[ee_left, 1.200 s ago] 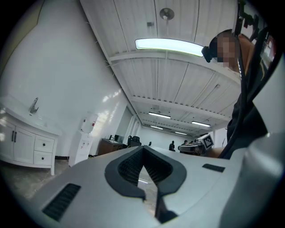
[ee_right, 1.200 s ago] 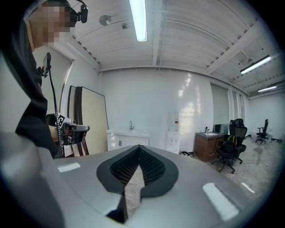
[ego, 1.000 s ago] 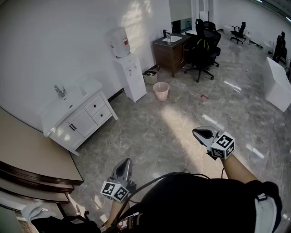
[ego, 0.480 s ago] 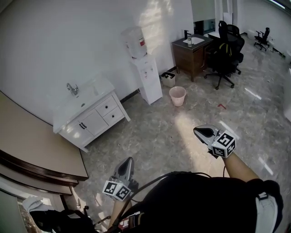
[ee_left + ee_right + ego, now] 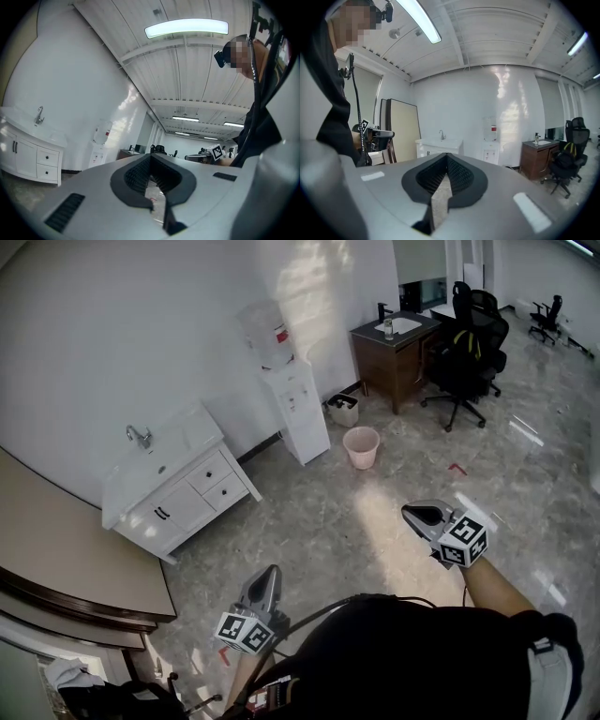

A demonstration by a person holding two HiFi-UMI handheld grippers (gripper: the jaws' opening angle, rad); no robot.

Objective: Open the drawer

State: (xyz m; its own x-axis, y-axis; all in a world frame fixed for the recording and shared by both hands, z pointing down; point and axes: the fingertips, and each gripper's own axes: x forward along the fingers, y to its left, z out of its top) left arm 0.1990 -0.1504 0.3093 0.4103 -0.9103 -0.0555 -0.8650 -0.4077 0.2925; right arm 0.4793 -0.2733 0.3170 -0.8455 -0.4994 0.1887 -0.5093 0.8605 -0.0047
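Note:
A white vanity cabinet with a sink and tap stands against the wall at the left of the head view. Its two drawers, with small dark knobs, are closed, and so are the doors beside them. The cabinet is far from both grippers. My left gripper is held low over the floor, its jaws shut on nothing. My right gripper is out to the right, also shut and empty. The left gripper view has the cabinet at far left beyond the gripper. The right gripper view has the cabinet straight ahead past the gripper.
A water dispenser and a pink bin stand right of the cabinet. Further right are a brown cabinet and a black office chair. A wooden counter runs along the left edge. Grey marble floor lies between me and the cabinet.
The person has walked across the floor, so the room has shifted in the head view. Both grippers stay shut and hold the same pose in front of the body.

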